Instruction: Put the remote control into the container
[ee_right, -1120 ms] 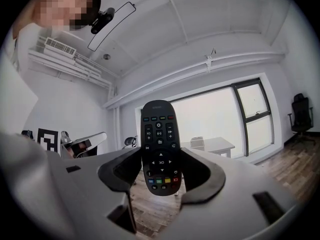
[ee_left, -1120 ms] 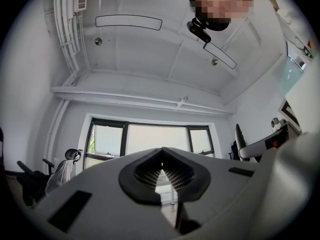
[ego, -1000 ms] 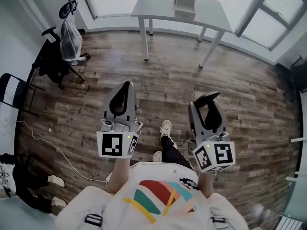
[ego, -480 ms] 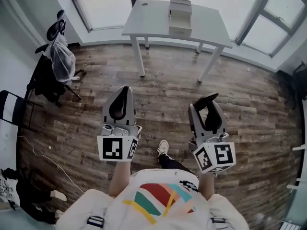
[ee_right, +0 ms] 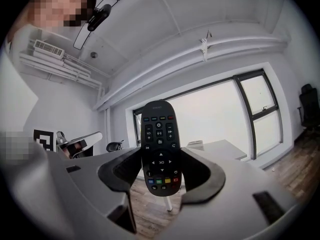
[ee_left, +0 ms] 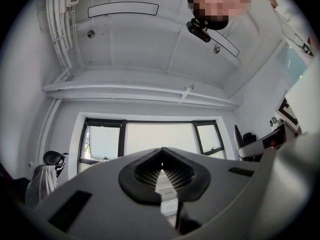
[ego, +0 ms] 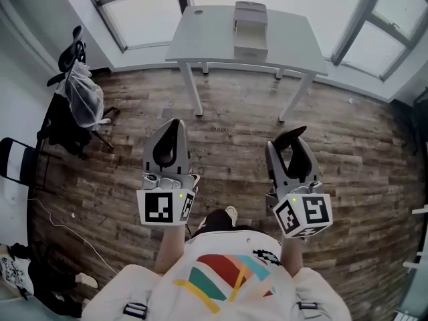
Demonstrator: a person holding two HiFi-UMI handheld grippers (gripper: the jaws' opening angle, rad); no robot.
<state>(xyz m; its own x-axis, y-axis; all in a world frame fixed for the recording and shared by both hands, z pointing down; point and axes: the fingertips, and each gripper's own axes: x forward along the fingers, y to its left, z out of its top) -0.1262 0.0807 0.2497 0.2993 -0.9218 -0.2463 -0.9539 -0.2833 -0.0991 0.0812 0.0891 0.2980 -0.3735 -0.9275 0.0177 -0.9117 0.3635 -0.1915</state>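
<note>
Clamped between the fingers (ee_right: 202,173) of the right gripper (ee_right: 161,170): a slim black plastic remote control (ee_right: 160,144), long axis along the fingers, button face toward the camera, top end poking well past the tips. Left gripper (ee_left: 161,173) empty, fingers pressed together save a thin slit.

Well ahead, across the brown wooden floor (ego: 234,122): a pale grey bench (ego: 294,39) bearing the open light-grey box container (ego: 251,29), set toward the window side. Lies straight forward of both grippers, apparently closer to the right one's line. Gap still to be crossed, then likely a tip of the remote's long axis down into the box.

Against half a second ago: bench and container lower in the head view, so nearer; both grippers posed as before, grip on the remote unchanged.
</note>
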